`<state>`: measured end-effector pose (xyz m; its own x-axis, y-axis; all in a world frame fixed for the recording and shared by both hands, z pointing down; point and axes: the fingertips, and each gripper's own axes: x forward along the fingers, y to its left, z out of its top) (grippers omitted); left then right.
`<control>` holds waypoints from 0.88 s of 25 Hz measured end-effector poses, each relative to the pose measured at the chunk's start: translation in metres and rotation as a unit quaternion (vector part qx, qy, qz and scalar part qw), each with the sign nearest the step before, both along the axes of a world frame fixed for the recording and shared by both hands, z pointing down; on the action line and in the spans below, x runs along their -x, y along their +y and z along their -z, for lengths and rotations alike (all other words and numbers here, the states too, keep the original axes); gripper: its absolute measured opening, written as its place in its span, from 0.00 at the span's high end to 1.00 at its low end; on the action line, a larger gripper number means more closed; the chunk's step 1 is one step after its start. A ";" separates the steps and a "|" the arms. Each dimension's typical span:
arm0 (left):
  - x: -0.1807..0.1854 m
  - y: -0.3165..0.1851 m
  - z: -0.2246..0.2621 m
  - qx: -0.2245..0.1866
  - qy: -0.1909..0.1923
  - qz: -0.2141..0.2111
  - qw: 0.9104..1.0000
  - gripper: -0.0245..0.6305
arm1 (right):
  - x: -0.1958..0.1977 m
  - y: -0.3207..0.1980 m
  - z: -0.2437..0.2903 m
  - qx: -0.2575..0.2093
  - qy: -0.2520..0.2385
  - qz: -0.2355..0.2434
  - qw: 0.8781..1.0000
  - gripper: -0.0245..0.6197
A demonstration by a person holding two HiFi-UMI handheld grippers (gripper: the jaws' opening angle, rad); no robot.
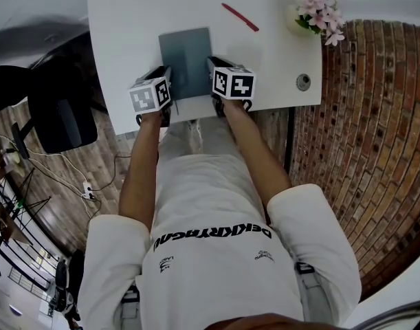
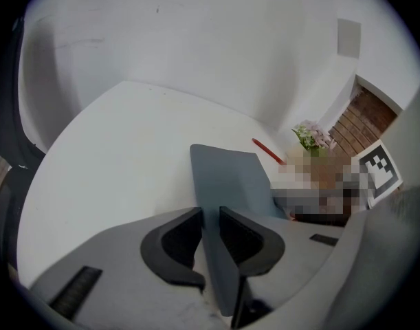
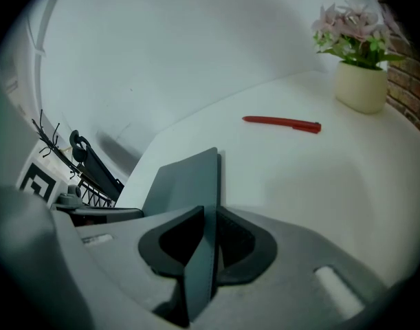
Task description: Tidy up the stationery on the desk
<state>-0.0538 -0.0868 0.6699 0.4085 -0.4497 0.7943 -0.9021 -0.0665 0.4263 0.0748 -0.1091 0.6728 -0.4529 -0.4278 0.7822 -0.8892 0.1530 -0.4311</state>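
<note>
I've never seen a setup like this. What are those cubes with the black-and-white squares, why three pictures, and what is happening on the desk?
There is no robot here: a person holds a two-jaw tool in each hand, and the patterned cubes are part of those tools. The head view comes from a camera on the person's head, looking down. The other two come from a camera riding on each gripper, looking along its jaws. On the white desk lies a red pen, and a pot of pink flowers stands at the far right corner. The left gripper and the right gripper each have their jaws closed on one side edge of a thin grey notebook, so it is held from both sides.
</note>
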 end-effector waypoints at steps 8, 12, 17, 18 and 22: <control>0.005 -0.009 0.000 -0.002 0.006 0.005 1.000 0.84 | 0.005 -0.008 0.001 0.002 0.009 -0.001 1.000 0.88; 0.007 -0.009 0.003 -0.009 0.000 0.010 1.000 0.84 | 0.005 -0.009 0.006 -0.013 0.015 0.009 1.000 0.84; 0.019 -0.008 0.024 -0.040 -0.019 0.030 0.999 0.84 | -0.001 -0.006 0.027 -0.040 0.020 0.010 0.999 0.82; 0.019 -0.007 0.028 -0.047 -0.019 0.032 0.998 0.84 | -0.003 -0.006 0.031 -0.044 0.019 0.011 0.999 0.82; 0.016 -0.001 0.041 -0.064 -0.025 0.029 0.997 0.85 | -0.008 -0.006 0.049 -0.060 0.018 0.012 0.998 0.82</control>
